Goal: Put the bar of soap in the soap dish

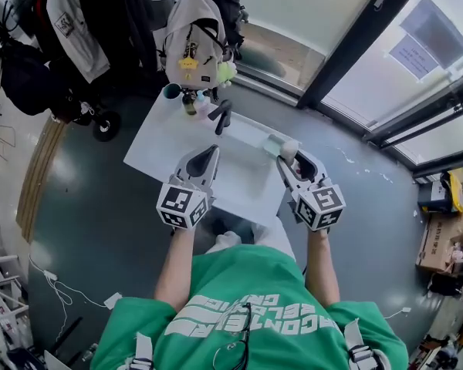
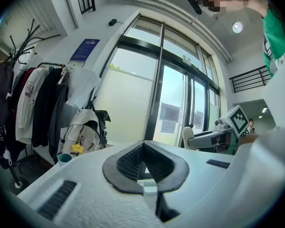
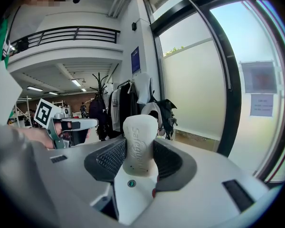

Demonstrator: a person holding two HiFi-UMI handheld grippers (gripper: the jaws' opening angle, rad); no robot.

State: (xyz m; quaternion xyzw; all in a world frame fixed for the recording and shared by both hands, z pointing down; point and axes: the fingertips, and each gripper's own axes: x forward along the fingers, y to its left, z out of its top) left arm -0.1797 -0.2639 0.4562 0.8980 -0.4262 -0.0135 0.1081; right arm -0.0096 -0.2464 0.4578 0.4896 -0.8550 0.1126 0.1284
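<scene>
In the head view, the right hand-held gripper (image 1: 293, 160), right of centre, pinches the white bar of soap (image 1: 288, 148) between its pads. In the right gripper view the bar of soap (image 3: 140, 144) stands upright in the jaws. It is just beside a pale green soap dish (image 1: 271, 146) on the white counter (image 1: 166, 141); whether they touch cannot be told. The left hand-held gripper (image 1: 211, 154), at centre frame over the counter, has its jaws pressed together at the tips on nothing (image 2: 143, 145). A backpack (image 1: 191, 37) hangs at upper centre, and a teal cup (image 1: 171, 91) stands on the counter's far corner.
</scene>
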